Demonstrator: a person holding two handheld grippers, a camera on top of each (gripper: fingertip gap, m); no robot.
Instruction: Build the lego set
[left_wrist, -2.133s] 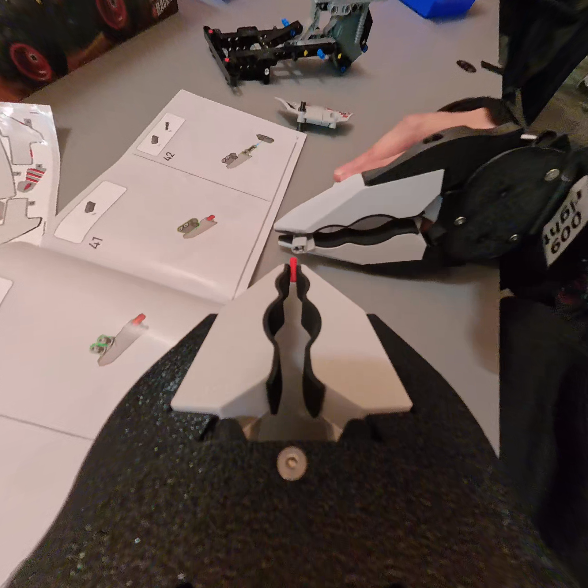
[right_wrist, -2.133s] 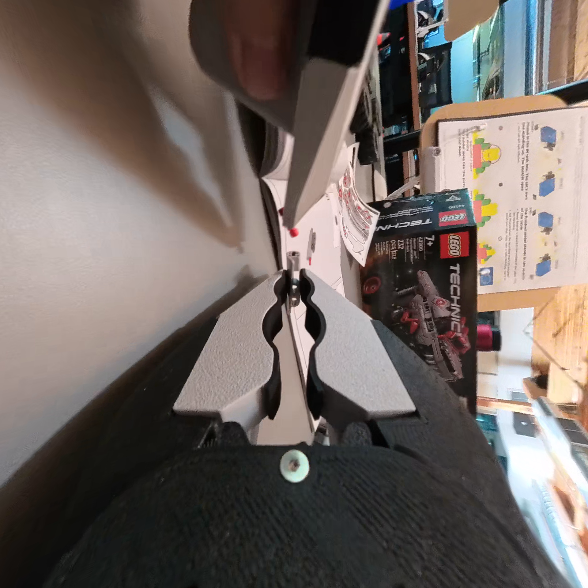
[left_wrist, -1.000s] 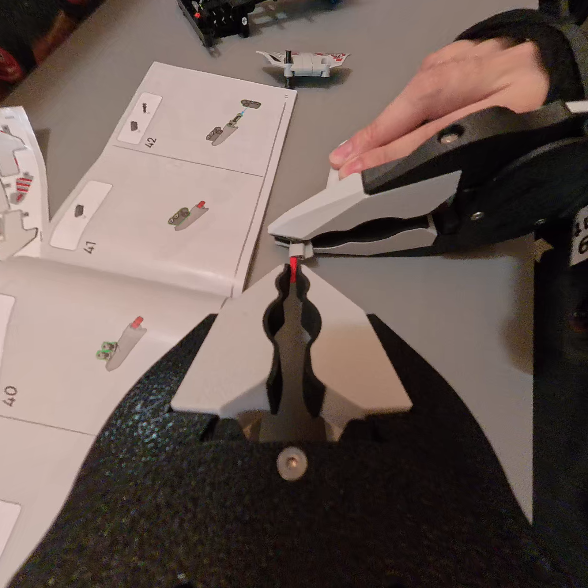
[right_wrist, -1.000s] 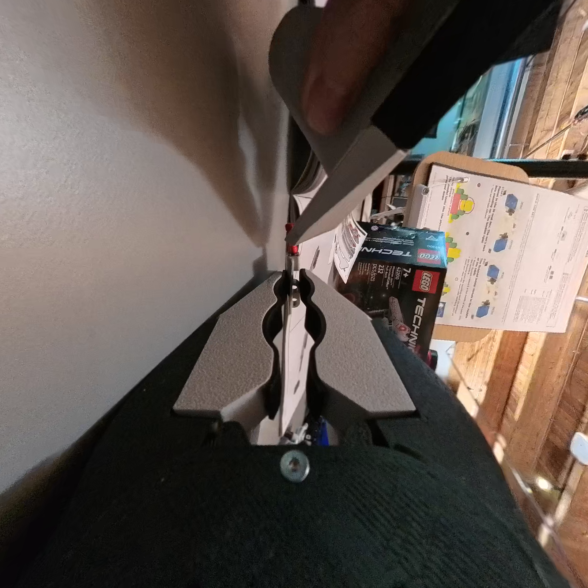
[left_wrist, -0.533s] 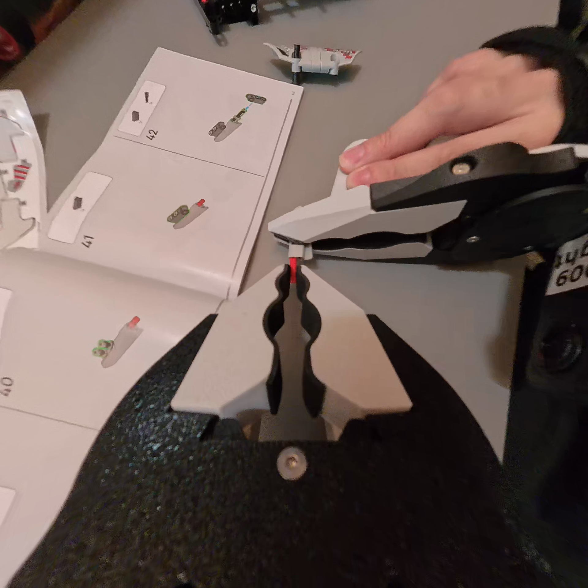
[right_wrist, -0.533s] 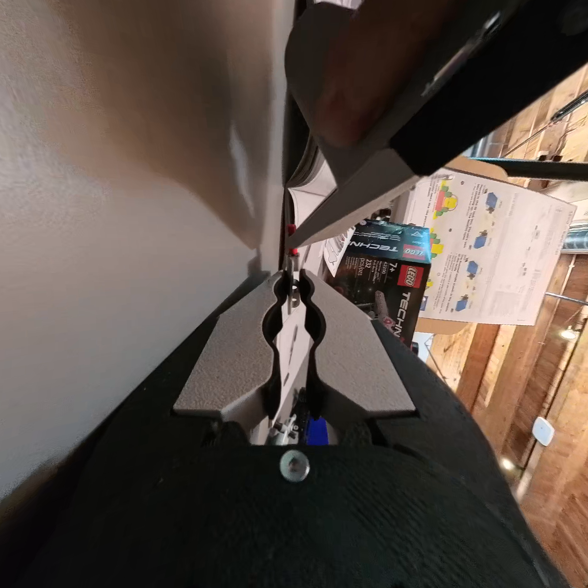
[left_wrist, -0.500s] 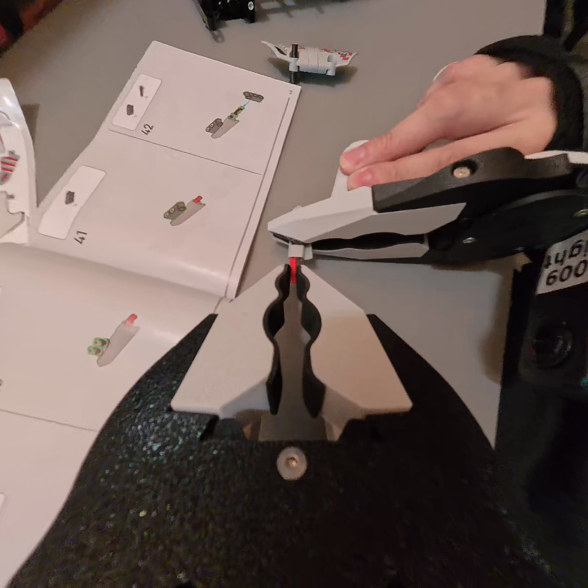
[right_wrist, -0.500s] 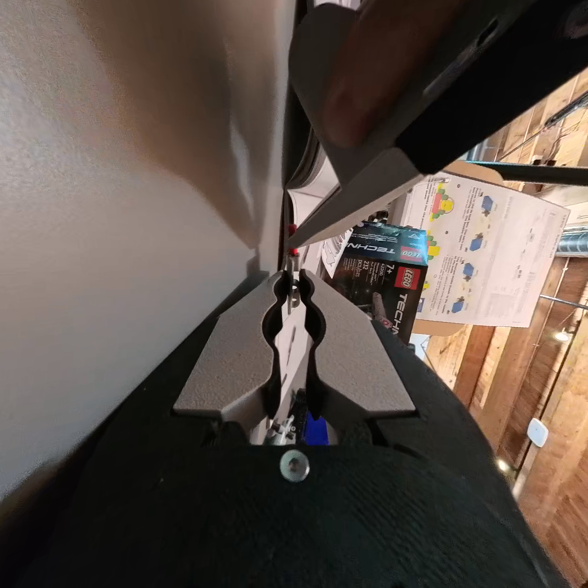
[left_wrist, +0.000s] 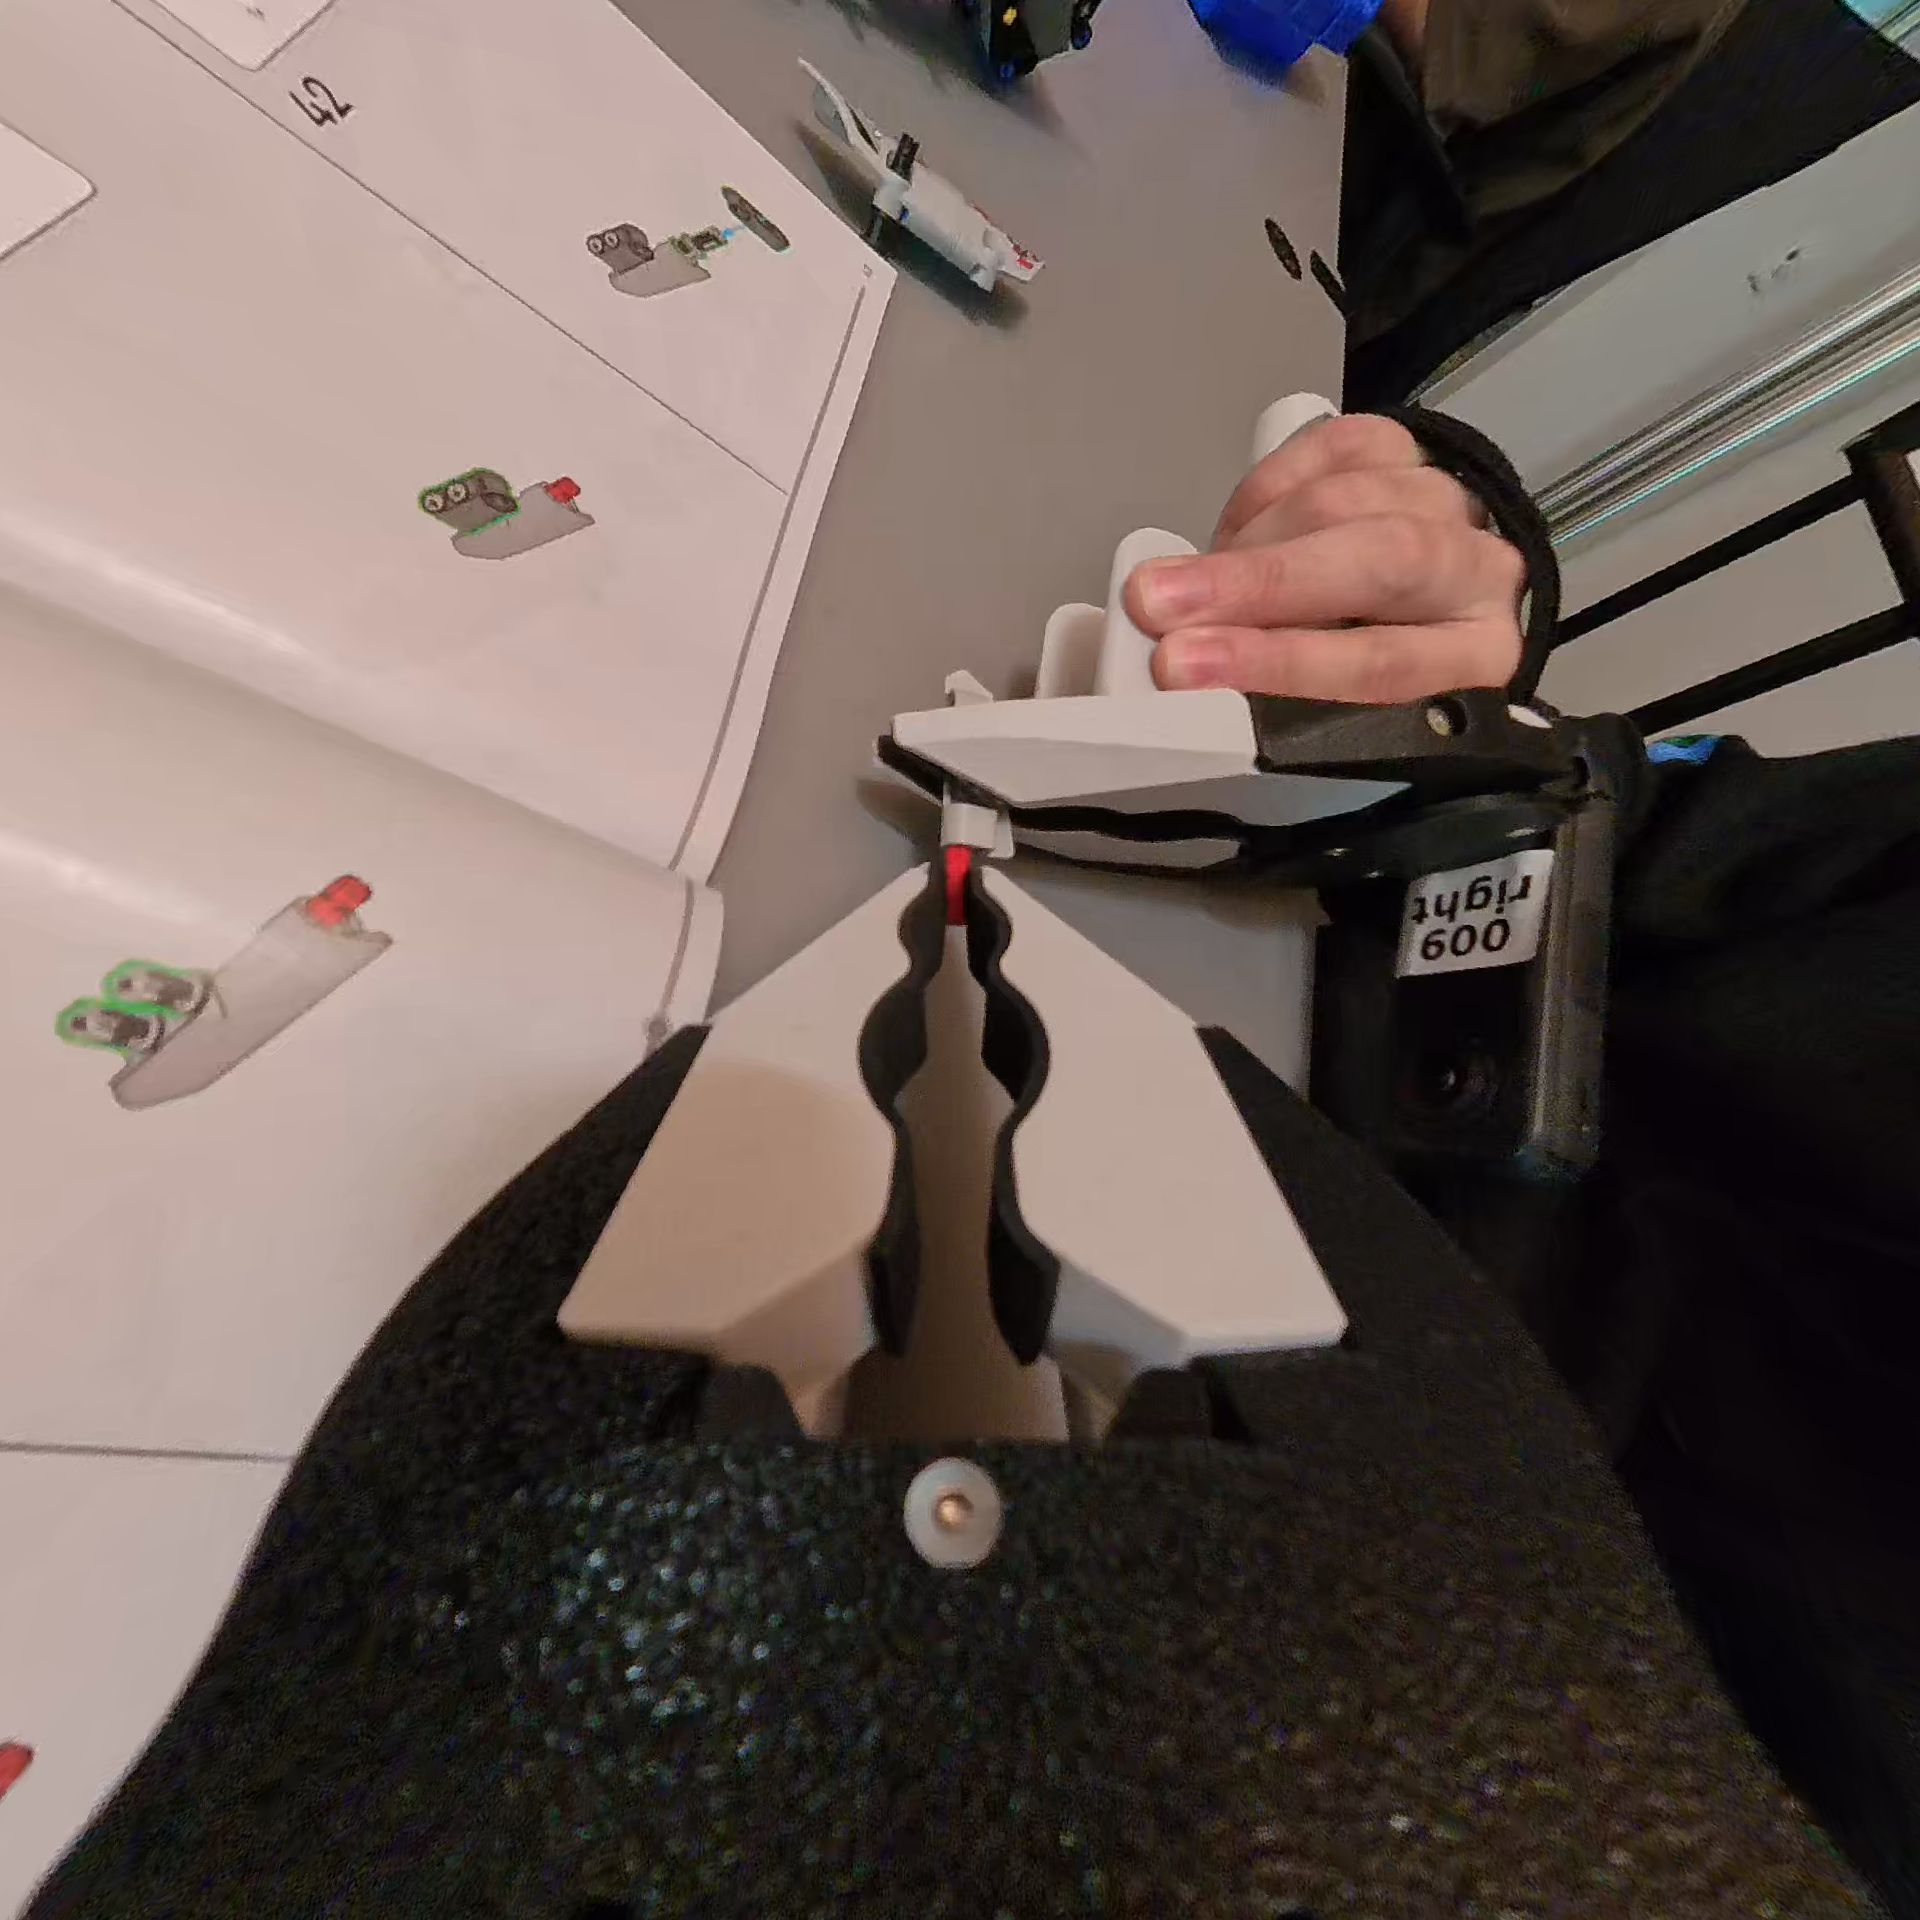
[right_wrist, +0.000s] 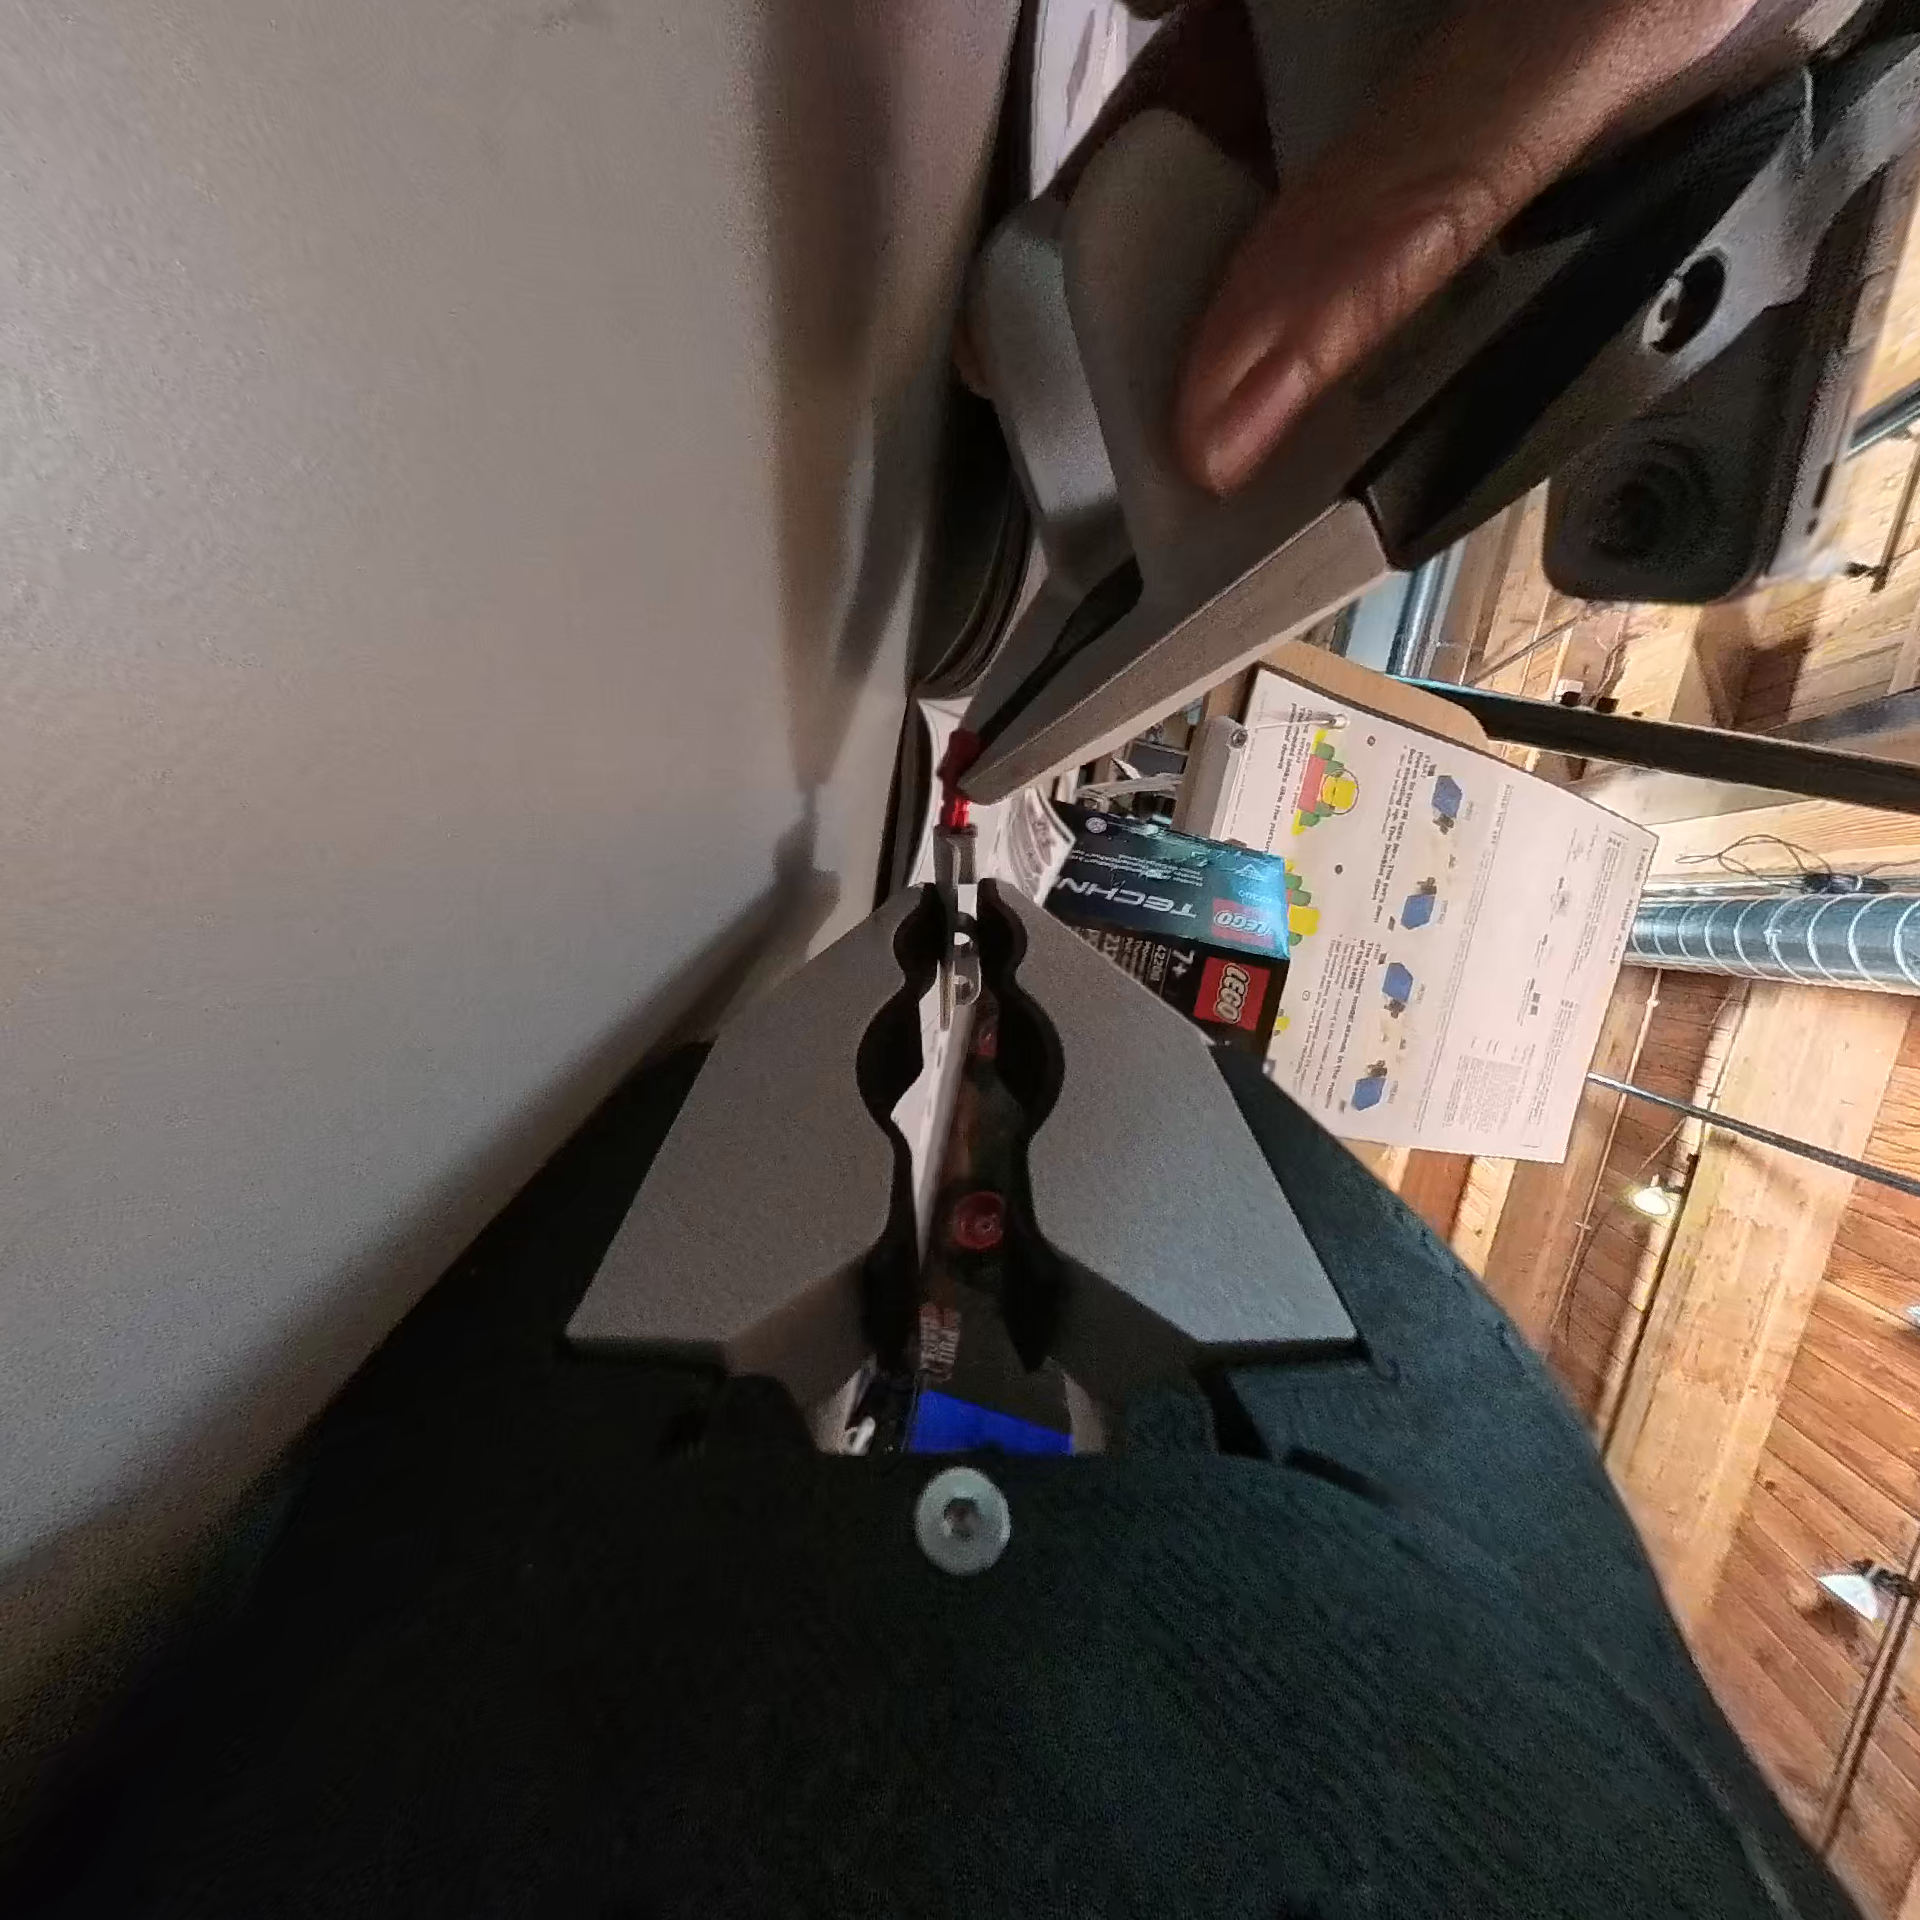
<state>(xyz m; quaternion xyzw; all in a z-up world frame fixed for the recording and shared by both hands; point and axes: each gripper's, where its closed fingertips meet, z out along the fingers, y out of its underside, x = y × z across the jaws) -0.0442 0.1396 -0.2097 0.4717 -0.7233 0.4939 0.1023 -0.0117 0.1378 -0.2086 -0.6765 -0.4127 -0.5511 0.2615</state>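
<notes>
My left gripper (left_wrist: 957, 883) is shut on a small red pin (left_wrist: 957, 890). My right gripper (left_wrist: 940, 784) comes in from the right, turned on its side, and is shut on a small light grey piece (left_wrist: 975, 826). The red pin's tip meets the grey piece. In the right wrist view my right gripper (right_wrist: 951, 902) holds the grey piece (right_wrist: 954, 940), and the red pin (right_wrist: 956, 779) sticks out from the left gripper's tip (right_wrist: 982, 774) just above it. A hand (left_wrist: 1340, 582) rests on the right gripper.
The open instruction booklet (left_wrist: 364, 520) lies to the left on the grey table (left_wrist: 1091, 312). A white winged sub-assembly (left_wrist: 925, 203) lies beyond it. The dark set box (right_wrist: 1174, 945) and a printed sheet (right_wrist: 1455, 935) show in the right wrist view. Both grippers' tips are close together, under 4 cm apart. The white winged sub-assembly (left_wrist: 925, 203) sits 15 cm or so from the ends of my right fingers.
Both grippers have turned and my left view has moved closer. The red pin and the grey piece stay joined tip to tip. The right gripper now lies flatter on its side.
</notes>
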